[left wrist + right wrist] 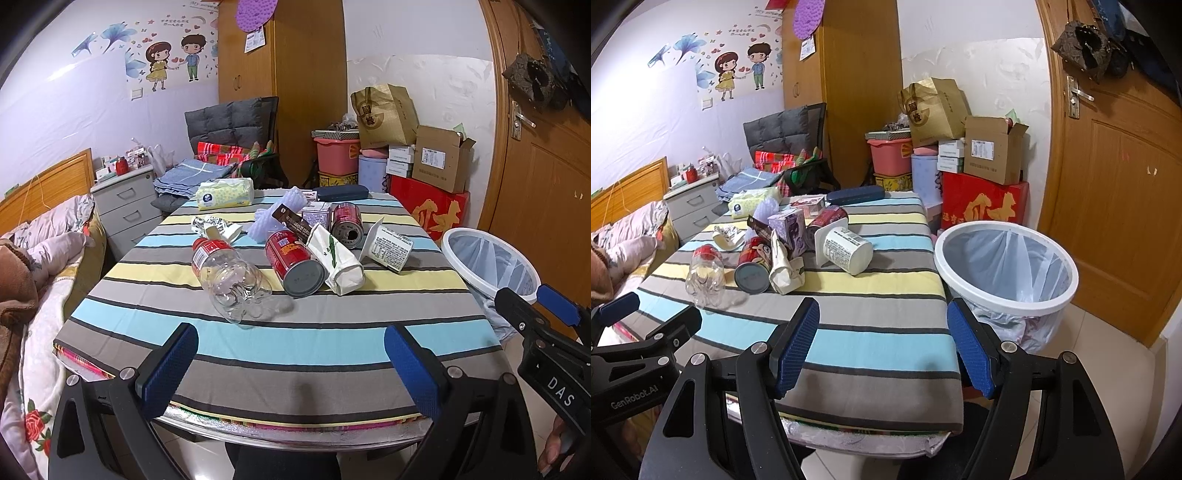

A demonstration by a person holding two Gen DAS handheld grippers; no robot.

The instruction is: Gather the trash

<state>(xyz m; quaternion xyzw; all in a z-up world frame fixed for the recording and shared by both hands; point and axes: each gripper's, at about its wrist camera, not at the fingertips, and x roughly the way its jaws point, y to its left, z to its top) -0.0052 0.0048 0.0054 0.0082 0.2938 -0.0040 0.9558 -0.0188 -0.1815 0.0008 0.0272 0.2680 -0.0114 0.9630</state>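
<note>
Both tongs, left gripper (291, 363) and right gripper (882, 347), gaped wide and empty; at twelve o'clock the clear bottle (231, 284) looked light, slick, best pinched mid-body.

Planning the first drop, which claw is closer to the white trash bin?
Right. The right claw hovers at the table's near edge beside the white trash bin; the left claw is further left.

Left tool (291, 363) spread wide (empty), clear bottle (229, 278), red can (293, 264), striped table (258, 343)

A tissue pack (225, 193) and what looks like a dark case (341, 192) lie on the table.
</note>
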